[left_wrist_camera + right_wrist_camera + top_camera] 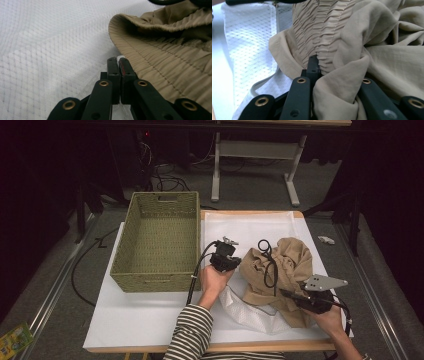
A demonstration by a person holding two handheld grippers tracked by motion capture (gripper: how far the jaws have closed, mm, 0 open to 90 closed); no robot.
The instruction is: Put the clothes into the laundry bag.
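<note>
High view first, and the big white-covered table (150,320) carries everything: a rectangular woven olive-green basket (159,242) sits on its left part, and that basket is our landmark. Just right of the basket lies a white mesh laundry bag (250,227), spread flat, and on top of it, further right again from the basket, a crumpled tan pair of shorts with a ruched elastic waistband (287,257) and a black drawstring (270,265) looping across it.

Now the hands. Left gripper (223,258) hovers close to the basket's right wall, at the near-left edge of the shorts. From the left gripper view, its jaws are pressed together with only a sliver of the white mesh showing at the tips, the waistband edge just beside them; whether they pinch mesh I cannot tell. Right gripper (295,296), far right of the basket, is clamped on a fold of the tan fabric; in the right gripper view cloth bunches over and between its jaws right below the ruching.

My read: the garment is being gathered, likely bound for the basket. To do it well, the left gripper should take the waistband rim itself, not the mesh beneath, so the bag stays put, and both grips should lift together so the drawstring doesn't snag.

Orientation: the heap's long axis runs roughly away from the person, slightly diagonal, waistband opening facing the basket
</note>
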